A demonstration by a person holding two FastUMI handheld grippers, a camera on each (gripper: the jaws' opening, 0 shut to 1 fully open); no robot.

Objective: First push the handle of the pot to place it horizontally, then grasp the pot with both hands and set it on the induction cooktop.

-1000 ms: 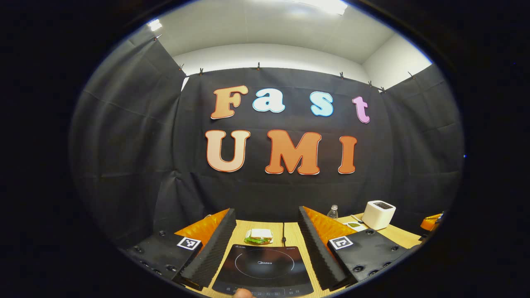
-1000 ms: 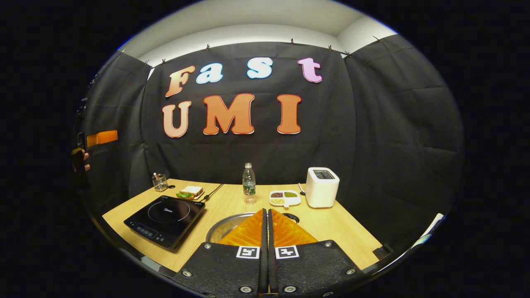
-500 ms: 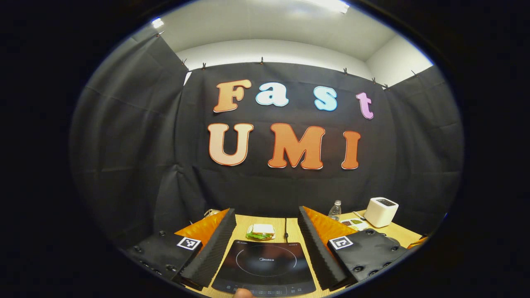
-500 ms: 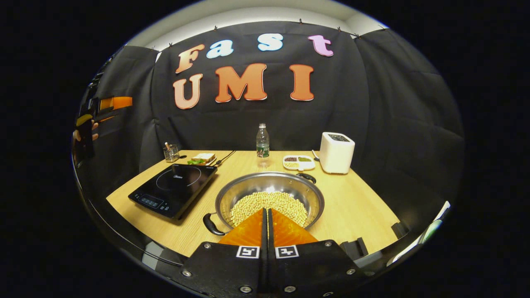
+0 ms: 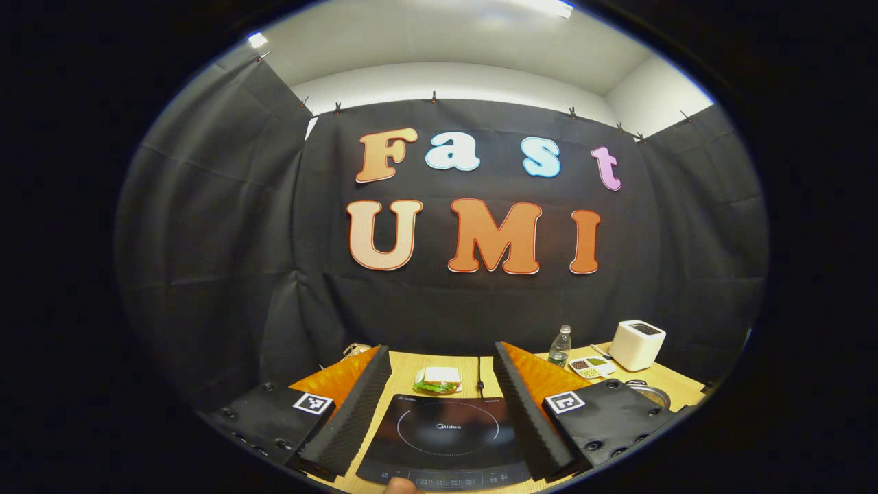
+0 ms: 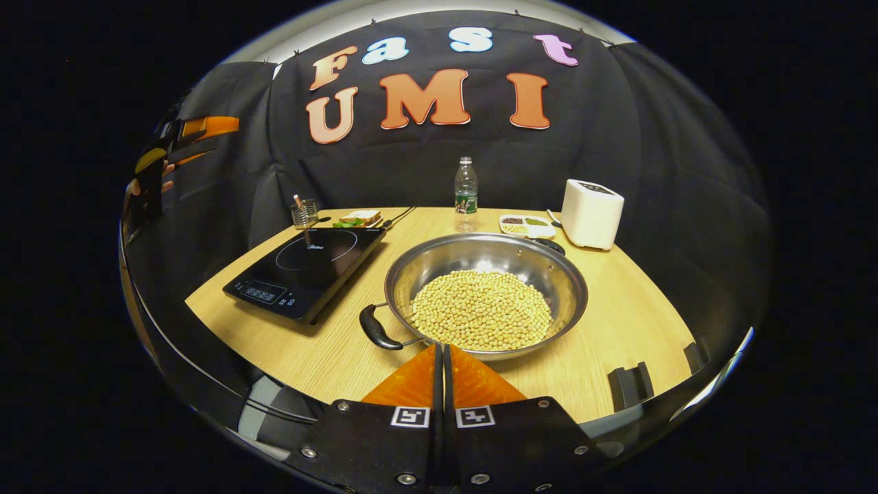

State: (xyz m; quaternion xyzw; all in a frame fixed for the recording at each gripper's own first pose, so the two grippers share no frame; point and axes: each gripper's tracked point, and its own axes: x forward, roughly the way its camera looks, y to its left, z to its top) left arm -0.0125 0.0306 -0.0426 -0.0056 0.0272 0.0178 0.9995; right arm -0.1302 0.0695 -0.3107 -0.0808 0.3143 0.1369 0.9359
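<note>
Pot (image 6: 487, 288): wide, shallow, polished steel, holding a heap of pale beans (image 6: 481, 310), with one dark loop handle (image 6: 376, 329) at its near-left rim and another at the far rim; it stands on the wooden table (image 6: 617, 322) just right of the black induction cooktop (image 6: 309, 264), which bears a brand mark too small to read. Left gripper (image 5: 439, 370): fingers spread wide, holding nothing, above the cooktop. Right gripper (image 6: 442, 374): fingers pressed together, empty, just short of the pot's near rim.

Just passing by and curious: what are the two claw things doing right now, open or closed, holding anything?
Left gripper: open, holding nothing.
Right gripper: closed, holding nothing.
</note>
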